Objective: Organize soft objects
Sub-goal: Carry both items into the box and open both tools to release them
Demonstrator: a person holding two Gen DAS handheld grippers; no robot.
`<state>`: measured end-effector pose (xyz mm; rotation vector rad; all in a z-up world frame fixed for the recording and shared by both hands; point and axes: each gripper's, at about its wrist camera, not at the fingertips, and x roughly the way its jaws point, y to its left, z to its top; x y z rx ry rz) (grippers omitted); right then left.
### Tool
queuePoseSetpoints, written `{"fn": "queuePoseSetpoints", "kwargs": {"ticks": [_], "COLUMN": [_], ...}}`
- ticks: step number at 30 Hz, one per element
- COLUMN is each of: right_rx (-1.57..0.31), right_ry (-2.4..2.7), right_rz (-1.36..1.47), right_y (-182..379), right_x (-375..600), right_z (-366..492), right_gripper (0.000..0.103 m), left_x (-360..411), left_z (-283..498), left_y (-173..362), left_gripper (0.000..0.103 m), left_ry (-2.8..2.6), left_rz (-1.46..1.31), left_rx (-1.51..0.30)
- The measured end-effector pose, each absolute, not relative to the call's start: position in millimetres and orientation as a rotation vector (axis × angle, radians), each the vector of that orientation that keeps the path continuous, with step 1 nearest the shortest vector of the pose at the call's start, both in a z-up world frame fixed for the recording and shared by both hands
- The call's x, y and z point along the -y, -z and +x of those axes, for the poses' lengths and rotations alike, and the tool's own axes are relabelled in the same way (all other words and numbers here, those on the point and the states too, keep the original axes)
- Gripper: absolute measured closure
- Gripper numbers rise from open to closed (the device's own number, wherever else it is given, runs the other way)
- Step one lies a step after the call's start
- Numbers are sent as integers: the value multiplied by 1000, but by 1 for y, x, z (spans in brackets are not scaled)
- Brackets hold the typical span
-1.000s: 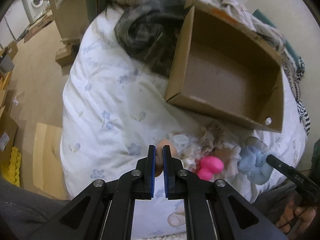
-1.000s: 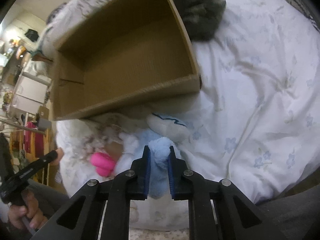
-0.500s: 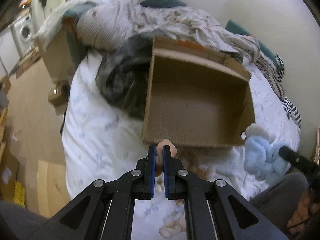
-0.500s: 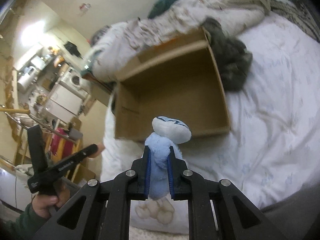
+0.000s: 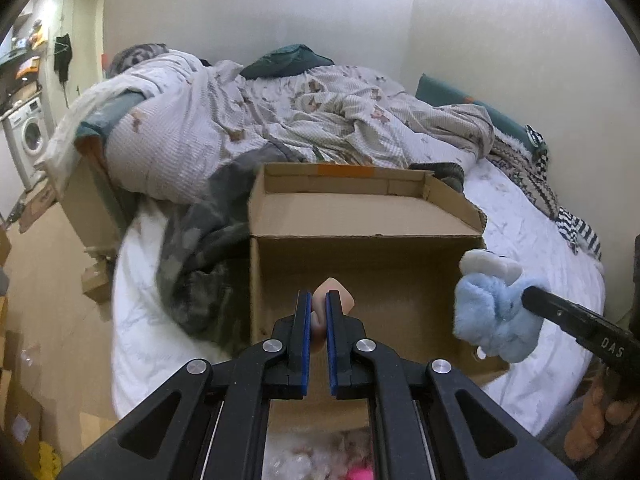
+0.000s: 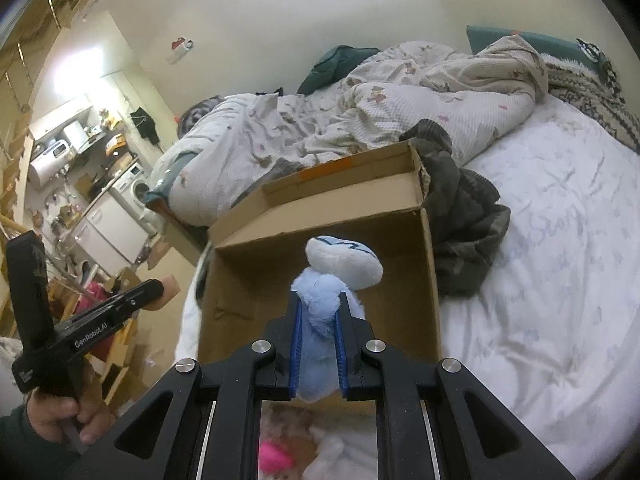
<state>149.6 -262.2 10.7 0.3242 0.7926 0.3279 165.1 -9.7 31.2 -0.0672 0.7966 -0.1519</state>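
The left gripper (image 5: pixel 319 316) is clamping a small peach soft toy (image 5: pixel 335 300), which is poking out beyond its blue pads. The right gripper (image 6: pixel 319 320) is squeezing a pale blue plush toy (image 6: pixel 326 304), its white head rising past the fingertips. Both toys are hanging in front of the open cardboard box (image 5: pixel 360 216), which is sitting on the white bed (image 6: pixel 540 280).

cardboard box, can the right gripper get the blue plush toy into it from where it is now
Probably yes. The right gripper is shut on the blue plush toy and holds it just in front of the cardboard box, whose top is open and whose inside looks bare. Nothing stands between them.
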Motion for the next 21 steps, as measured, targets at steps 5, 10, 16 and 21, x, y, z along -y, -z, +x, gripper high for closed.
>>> {"fn": "queuePoseSetpoints", "kwargs": {"ticks": [5, 10, 16, 21], "right_rx": [-844, -919, -994, -1009], "right_ry": [-299, -296, -286, -282], "right_rz": [276, 270, 294, 288], "right_y": [13, 34, 55, 59], "right_x": [251, 244, 243, 244], "right_z": [159, 171, 181, 182], "right_gripper": [87, 87, 87, 87], "left_x": [18, 22, 29, 31], "left_z": [187, 190, 190, 191], "left_y": [9, 30, 45, 52], "left_gripper": [96, 96, 96, 96], "left_ry": [146, 131, 126, 147], "left_rz": [-52, -16, 30, 19], "left_rx": [-874, -907, -921, -941]}}
